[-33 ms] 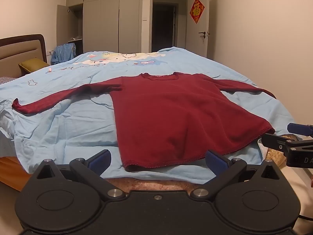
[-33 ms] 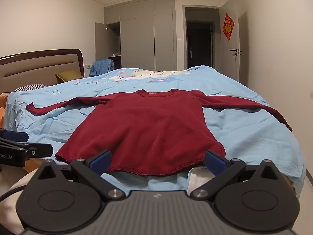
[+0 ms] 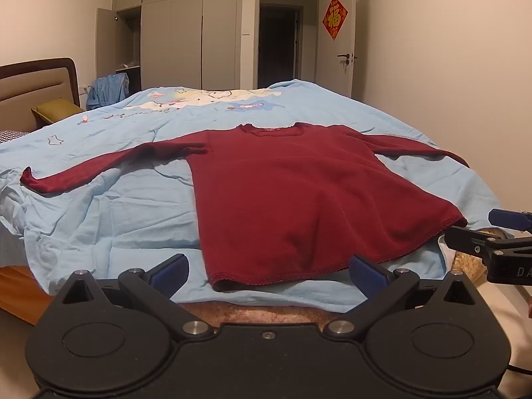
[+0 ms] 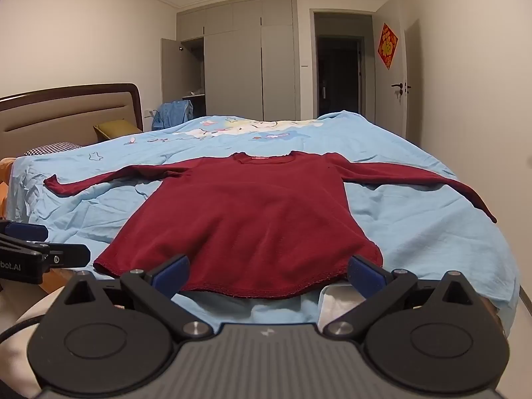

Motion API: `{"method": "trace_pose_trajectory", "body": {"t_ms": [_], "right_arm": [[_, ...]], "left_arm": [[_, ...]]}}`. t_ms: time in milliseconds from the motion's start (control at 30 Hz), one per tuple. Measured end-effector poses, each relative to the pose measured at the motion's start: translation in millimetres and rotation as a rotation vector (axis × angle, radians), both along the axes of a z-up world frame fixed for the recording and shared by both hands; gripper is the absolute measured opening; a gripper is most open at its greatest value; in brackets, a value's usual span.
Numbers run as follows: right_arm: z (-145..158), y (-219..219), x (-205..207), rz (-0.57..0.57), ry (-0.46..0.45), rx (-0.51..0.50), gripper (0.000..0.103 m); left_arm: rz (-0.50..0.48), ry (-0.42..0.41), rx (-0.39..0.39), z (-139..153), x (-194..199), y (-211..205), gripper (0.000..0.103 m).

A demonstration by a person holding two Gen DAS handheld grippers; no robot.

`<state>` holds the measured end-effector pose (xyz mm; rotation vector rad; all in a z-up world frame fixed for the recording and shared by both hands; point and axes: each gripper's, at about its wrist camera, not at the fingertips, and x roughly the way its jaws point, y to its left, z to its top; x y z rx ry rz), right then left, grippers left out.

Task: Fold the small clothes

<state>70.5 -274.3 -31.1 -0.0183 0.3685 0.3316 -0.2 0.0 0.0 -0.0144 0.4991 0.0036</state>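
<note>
Left wrist view: left gripper [image 3: 267, 274] sits low at the foot of the bed, jaws spread wide apart, nothing between them. Blue pads [image 3: 171, 274] flank the near hem of a dark red long-sleeved top [image 3: 299, 199]. Top lies flat on a light blue duvet [image 3: 116, 206], neckline toward the far side, both sleeves stretched out to the sides. Hem reaches the bed's near edge; no contact w/ gripper visible. Right gripper [image 3: 478, 229] enters at the frame's right edge, near the top's right hem corner, jaws apart. Bkgd: headboard [image 3: 36, 83] at left, grey wardrobe [image 3: 173, 33] w/ one door open, room door [image 3: 335, 43] w/ a red diamond decoration [image 3: 335, 17].

Right wrist view: right gripper [image 4: 267, 272] is likewise low at the bed's near edge, jaws wide apart, empty. Top [image 4: 252, 219] is centred ahead, hem just beyond the pads [image 4: 365, 272]. Right sleeve runs to the duvet [image 4: 415, 226] edge and droops over it. Left gripper [image 4: 50, 241] shows at the frame's left edge, jaws apart, just beside the top's left hem corner, not touching it.
</note>
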Motion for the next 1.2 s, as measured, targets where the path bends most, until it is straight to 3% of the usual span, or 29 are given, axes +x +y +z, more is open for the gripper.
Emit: {"method": "trace_pose_trajectory", "body": {"t_ms": [1200], "right_arm": [[-1.8,-2.0,0.6,0.0,0.011,0.004,0.103]], "left_arm": [[0.0,0.004,-0.004,0.1,0.1,0.1,0.102]]}}
